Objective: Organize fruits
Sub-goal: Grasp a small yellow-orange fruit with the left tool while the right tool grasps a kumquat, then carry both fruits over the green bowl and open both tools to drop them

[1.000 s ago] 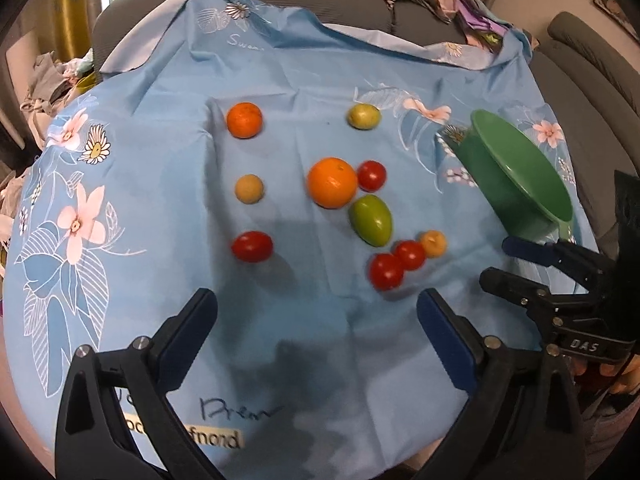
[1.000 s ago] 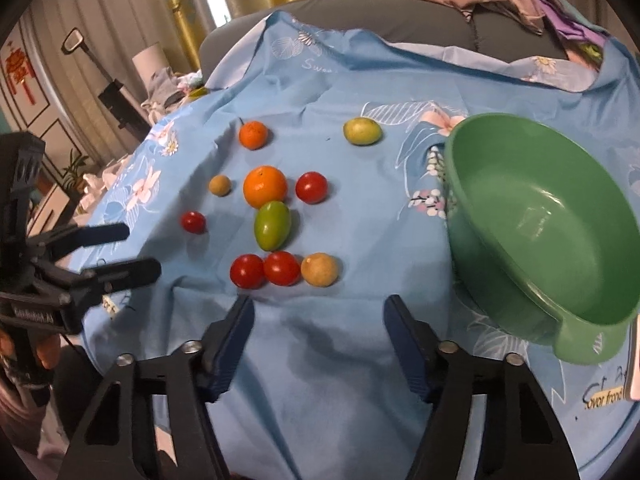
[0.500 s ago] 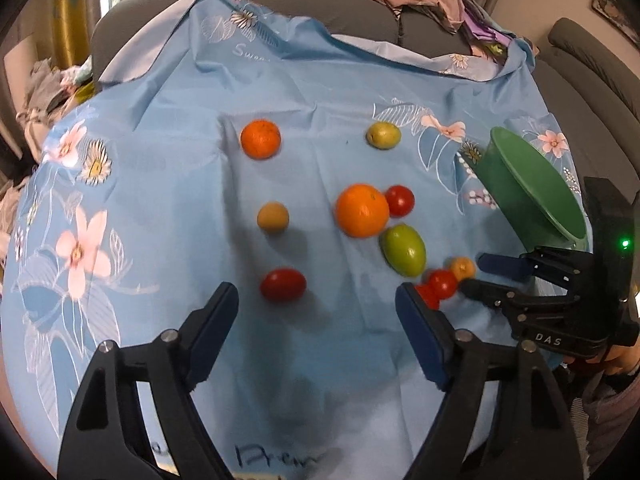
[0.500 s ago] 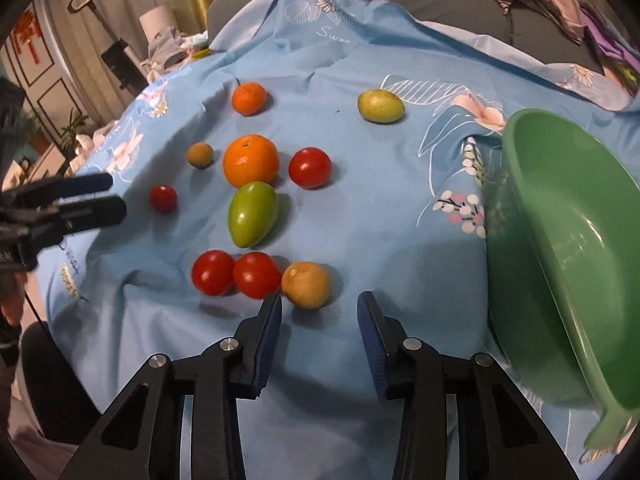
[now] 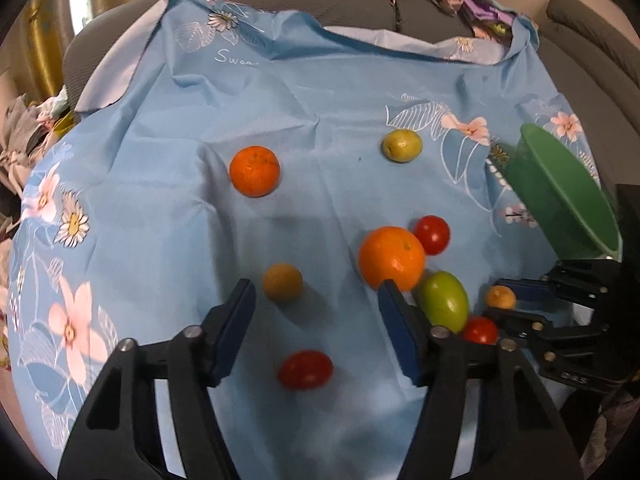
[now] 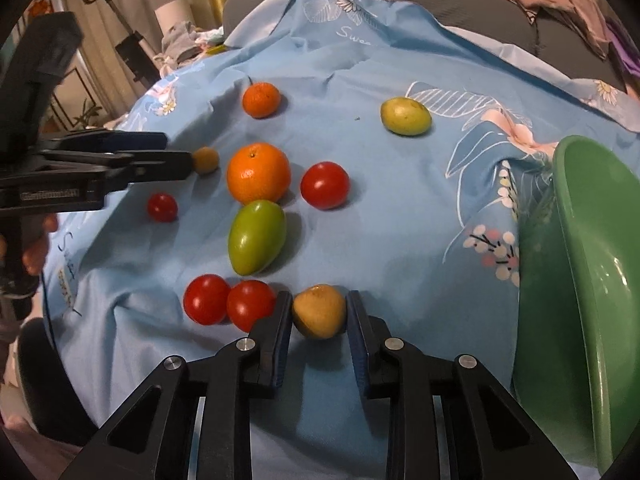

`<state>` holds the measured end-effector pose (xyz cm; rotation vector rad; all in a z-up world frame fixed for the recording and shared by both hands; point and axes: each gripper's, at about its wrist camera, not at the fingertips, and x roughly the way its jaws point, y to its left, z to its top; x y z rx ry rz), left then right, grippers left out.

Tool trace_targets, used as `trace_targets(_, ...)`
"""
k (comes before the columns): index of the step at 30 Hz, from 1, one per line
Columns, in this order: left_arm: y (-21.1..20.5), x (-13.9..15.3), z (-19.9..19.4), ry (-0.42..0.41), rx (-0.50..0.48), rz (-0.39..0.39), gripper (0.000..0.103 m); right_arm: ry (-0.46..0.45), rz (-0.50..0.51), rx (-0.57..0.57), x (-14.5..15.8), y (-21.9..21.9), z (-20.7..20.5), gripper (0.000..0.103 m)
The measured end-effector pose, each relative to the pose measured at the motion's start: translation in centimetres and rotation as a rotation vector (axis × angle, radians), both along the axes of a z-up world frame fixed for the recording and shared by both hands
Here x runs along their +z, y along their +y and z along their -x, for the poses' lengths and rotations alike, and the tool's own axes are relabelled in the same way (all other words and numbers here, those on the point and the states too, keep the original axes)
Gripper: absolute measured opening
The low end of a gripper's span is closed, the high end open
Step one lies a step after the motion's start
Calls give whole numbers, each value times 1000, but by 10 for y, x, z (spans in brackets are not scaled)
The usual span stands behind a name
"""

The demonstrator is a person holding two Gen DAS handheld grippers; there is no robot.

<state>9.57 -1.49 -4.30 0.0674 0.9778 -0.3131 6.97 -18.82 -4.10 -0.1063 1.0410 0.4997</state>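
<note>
Blue-padded fingers of the right gripper (image 6: 319, 322) are bracketing a tan round fruit (image 6: 319, 311) on the cloth, one pad on each side with thin slivers of gap showing, so they are closing in but not clearly clamping it. This fruit is nearly round, its slightly longer axis running up and away from the tongs. Just to the left of those tongs two red tomatoes (image 6: 228, 300) are sitting touching each other, the nearer one against the left pad. Ahead of them a green oval tomato (image 6: 257, 237) is lying with its long axis slanting forward and to the right, its far end meeting a big orange (image 6: 258, 173); a red tomato (image 6: 325, 185) is sitting just right of the orange. To the right, a green bowl (image 6: 592, 280) is standing tilted on its side. The left gripper (image 5: 316, 326) is hanging with its fingers spread wide and gripping nothing, a small red tomato (image 5: 305, 369) lying between them near the base and a small tan fruit (image 5: 282, 281) just ahead of the tips. Farther ahead, a small orange (image 5: 254, 171) and a yellow-green fruit (image 5: 402, 145) are resting well apart on the blue floral cloth (image 5: 160, 200).
</note>
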Motion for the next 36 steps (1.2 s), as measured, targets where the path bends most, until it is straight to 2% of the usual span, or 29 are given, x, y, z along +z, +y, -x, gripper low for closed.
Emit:
trace_targets(7,-5,-21,-21,37,5,-85,52,-21,-71,-19,8,-7,3,28)
trace_targets(9,-4,-26,-24,49,15,-99,42,-26,-84,-19,11,-7,3,28)
trace_targets(11,-4,-29,-25,43,22,-123,38,-31,-93,-20,13,-8,2,28)
trace_targets(14,-1,-32,-28,61,36,-111,26,-37,-105,-23,16,-9,2,28)
trace_targets(18,-1,-33,-27,61,42,-102,26,-39,-120,-33,18,-11,3,28)
trace_targets(24,0,-19,-14,70,49,-25,26,-51,-143,-63,24,-16,7,28)
trace_targets(32,-23,26,21,8,-12,55,26,-98,-197,-108,43,-30,22,29)
trace_targets(36,-44,46,36,-33,-62,66,26,-145,-215,-135,58,-42,32,29)
